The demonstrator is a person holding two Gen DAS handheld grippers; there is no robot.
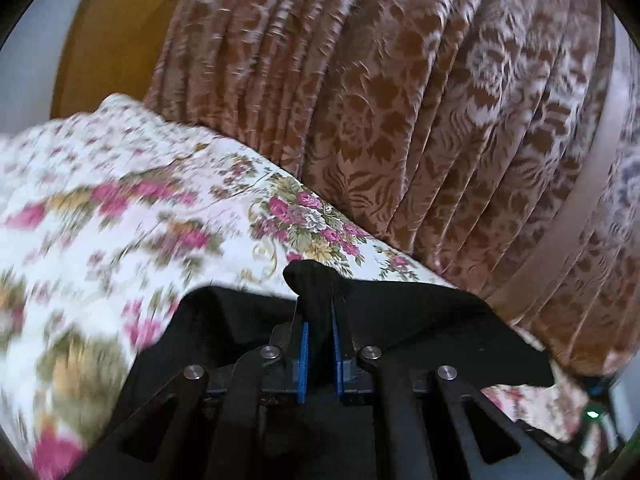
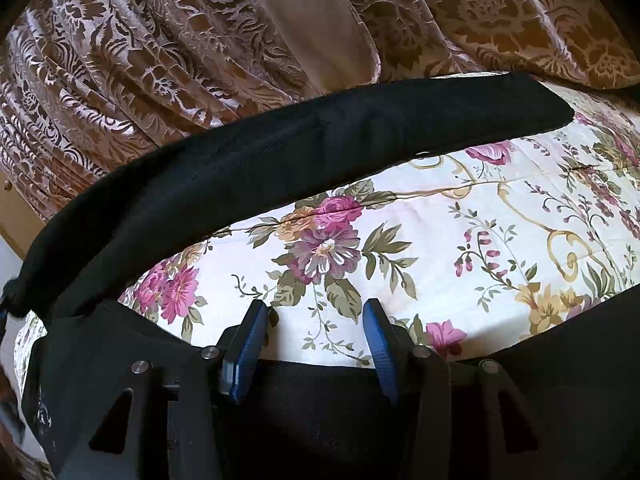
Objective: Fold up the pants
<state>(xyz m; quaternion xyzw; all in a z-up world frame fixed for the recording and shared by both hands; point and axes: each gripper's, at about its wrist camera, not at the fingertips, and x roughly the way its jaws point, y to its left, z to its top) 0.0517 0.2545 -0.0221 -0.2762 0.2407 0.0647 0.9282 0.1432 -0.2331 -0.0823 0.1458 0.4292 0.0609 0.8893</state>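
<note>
A brown patterned curtain point(image 2: 160, 60) hangs behind the bed point(image 2: 460, 232), which wears a floral cover. Black pants point(image 2: 280, 152) lie along the bed's far edge next to the curtain, with more of the cloth at the near edge. The left hand-held gripper point(image 1: 319, 308) pinches a bunched fold of the pants. The right hand-held gripper point(image 2: 316, 320) is spread wide, holding nothing, over the cover.

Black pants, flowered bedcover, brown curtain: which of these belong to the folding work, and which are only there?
For the job:
- black pants
- left gripper, shut on the pants
- right gripper, open

Only there:
- flowered bedcover, under the pants
- brown curtain
- wooden door
</note>
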